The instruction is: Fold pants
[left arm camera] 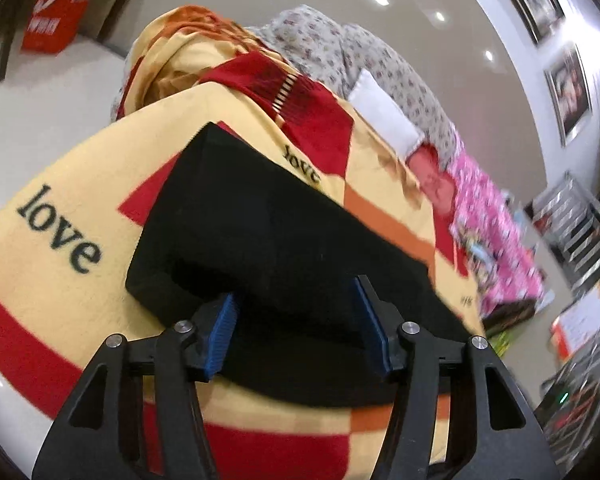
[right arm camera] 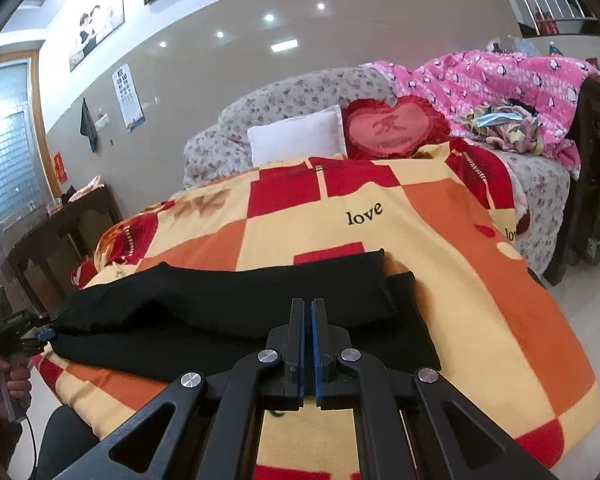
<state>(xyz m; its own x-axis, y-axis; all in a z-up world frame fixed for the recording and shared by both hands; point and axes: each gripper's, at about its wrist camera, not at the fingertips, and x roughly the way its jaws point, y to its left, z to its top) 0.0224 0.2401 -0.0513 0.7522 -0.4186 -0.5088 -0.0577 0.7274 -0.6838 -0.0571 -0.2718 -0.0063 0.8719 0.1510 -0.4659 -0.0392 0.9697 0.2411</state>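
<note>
The black pants (right arm camera: 228,312) lie folded in a long band across the checked "love" blanket (right arm camera: 480,280), upper layer shorter than the lower. My right gripper (right arm camera: 309,305) is shut, blue pads together and nothing visible between them, its tips over the near edge of the pants. My left gripper (left arm camera: 296,322) is open at the pants' (left arm camera: 260,232) end, blue pads (left arm camera: 222,336) apart, with black cloth lying between them and not pinched. In the right wrist view the left gripper (right arm camera: 40,330) shows at the pants' far left end, held by a hand (right arm camera: 10,380).
A white pillow (right arm camera: 296,138), a red heart cushion (right arm camera: 394,128) and a pink quilt (right arm camera: 500,80) sit at the back on the flowered sofa. A dark wooden table (right arm camera: 56,232) stands at left. A red bag (left arm camera: 54,20) is on the floor.
</note>
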